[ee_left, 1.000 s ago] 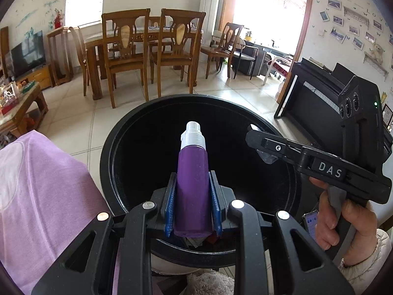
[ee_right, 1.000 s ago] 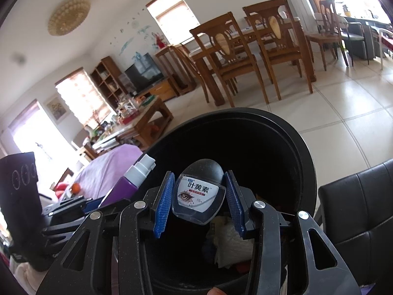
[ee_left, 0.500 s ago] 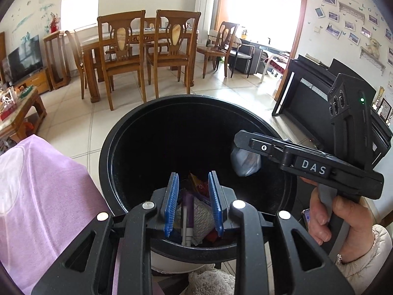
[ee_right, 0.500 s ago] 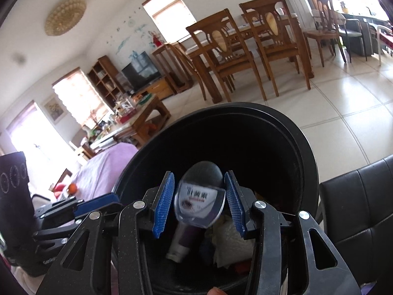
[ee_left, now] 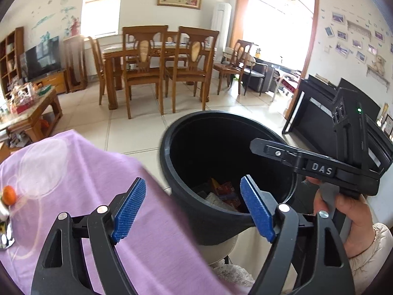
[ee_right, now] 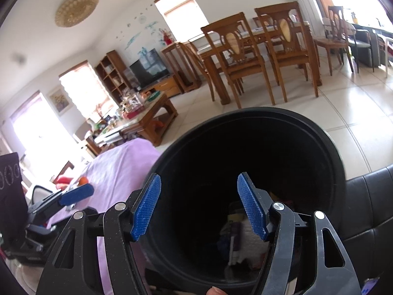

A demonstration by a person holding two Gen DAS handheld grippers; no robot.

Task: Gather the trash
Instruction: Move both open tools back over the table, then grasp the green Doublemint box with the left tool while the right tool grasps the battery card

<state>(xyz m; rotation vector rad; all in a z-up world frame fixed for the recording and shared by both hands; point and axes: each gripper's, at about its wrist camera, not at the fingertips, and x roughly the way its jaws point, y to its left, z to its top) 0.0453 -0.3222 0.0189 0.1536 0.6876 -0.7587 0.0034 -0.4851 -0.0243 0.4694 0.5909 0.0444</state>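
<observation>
Bin point(ee_left: 186, 211), black, round, open-topped, standing just beside a purple-covered surface point(ee_left: 103, 179).

Contents: trash point(ee_left: 222, 194) lying at the bottom of the bin; from the left wrist view, red and orange wrappers and pale paper; from the right wrist view, a white wad and a purple item point(ee_right: 237, 236), details dim.

Left gripper point(ee_left: 194, 210): jaws wide apart, nothing between the blue pads; one pad over the purple cover, the other over the bin's near rim.

Right gripper point(ee_right: 200, 205): jaws wide apart, nothing held; pads poised above the bin mouth. Same tool seen from the left wrist view point(ee_left: 316, 164), lettered "DAS", gripped by a hand point(ee_left: 348, 211) in a pale sleeve.

Small orange fruit point(ee_left: 9, 194): on the purple cover, well apart from the bin.

Surroundings: tiled floor point(ee_left: 137, 132); wooden dining table with chairs point(ee_left: 157, 68); coffee table point(ee_left: 27, 113), cluttered; black leather seat point(ee_right: 368, 201) touching the bin's right side.
</observation>
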